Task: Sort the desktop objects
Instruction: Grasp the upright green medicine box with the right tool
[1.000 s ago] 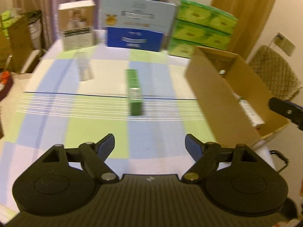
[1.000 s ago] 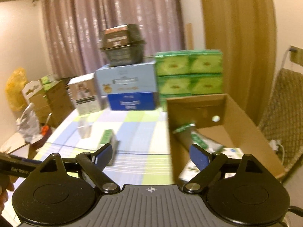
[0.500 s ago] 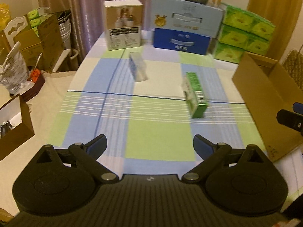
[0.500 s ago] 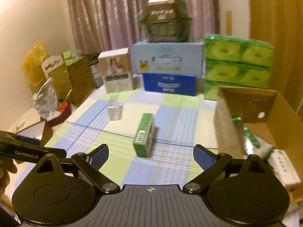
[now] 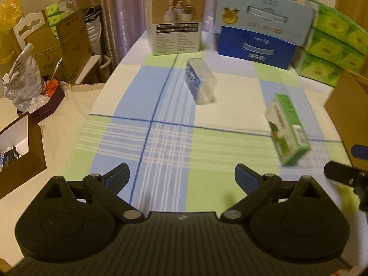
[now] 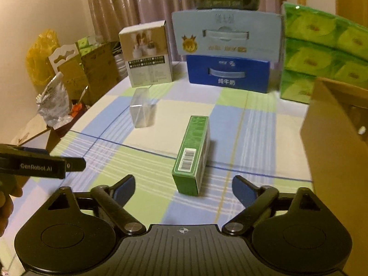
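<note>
My left gripper (image 5: 181,177) and right gripper (image 6: 182,187) hover with jaws released and empty, the green carton (image 6: 192,156) lying before my right on the worktop (image 6: 260,124).

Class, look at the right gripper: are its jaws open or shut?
Open. The right gripper holds nothing; its blue fingertips stand wide apart, short of the green box.

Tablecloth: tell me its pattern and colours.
The tablecloth is a check of light blue, light green and cream, with thin dark-blue and white lines. The right wrist view shows it best.

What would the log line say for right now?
left gripper: open, empty | right gripper: open, facing green box | clear box: on table
</note>
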`<state>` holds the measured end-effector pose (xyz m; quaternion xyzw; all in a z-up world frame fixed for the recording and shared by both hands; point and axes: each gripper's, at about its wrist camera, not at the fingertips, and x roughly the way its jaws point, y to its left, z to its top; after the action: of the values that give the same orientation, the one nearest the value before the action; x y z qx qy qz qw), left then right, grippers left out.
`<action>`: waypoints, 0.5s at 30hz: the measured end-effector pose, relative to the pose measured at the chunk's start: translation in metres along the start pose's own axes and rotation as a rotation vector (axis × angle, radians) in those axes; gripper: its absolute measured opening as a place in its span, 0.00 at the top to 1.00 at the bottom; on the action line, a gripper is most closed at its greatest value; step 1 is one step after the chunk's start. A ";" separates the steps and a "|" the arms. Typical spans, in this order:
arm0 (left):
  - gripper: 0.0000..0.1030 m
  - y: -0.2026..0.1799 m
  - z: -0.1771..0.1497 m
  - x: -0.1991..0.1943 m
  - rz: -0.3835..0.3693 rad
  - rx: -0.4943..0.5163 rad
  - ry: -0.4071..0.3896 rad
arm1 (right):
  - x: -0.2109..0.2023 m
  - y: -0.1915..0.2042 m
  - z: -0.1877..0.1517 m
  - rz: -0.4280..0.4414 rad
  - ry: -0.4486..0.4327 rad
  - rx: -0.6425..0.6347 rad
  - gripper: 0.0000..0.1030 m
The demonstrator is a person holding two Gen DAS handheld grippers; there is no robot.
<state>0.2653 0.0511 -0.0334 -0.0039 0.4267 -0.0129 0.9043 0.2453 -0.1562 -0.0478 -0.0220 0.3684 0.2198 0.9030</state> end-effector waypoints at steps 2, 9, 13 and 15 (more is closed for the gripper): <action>0.07 0.003 0.003 0.012 0.014 -0.015 -0.006 | 0.016 -0.003 0.002 -0.005 -0.002 -0.002 0.26; 0.07 0.001 0.023 0.048 -0.004 0.007 -0.027 | 0.062 -0.008 0.007 -0.019 0.018 -0.008 0.51; 0.07 -0.003 0.034 0.065 -0.008 0.024 -0.038 | 0.072 -0.009 0.009 -0.025 0.023 -0.002 0.62; 0.08 -0.004 0.038 0.071 -0.013 0.027 -0.038 | 0.074 -0.007 0.008 -0.023 0.024 -0.010 0.65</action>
<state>0.3397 0.0452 -0.0639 0.0051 0.4091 -0.0246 0.9121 0.3007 -0.1330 -0.0928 -0.0332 0.3780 0.2111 0.9008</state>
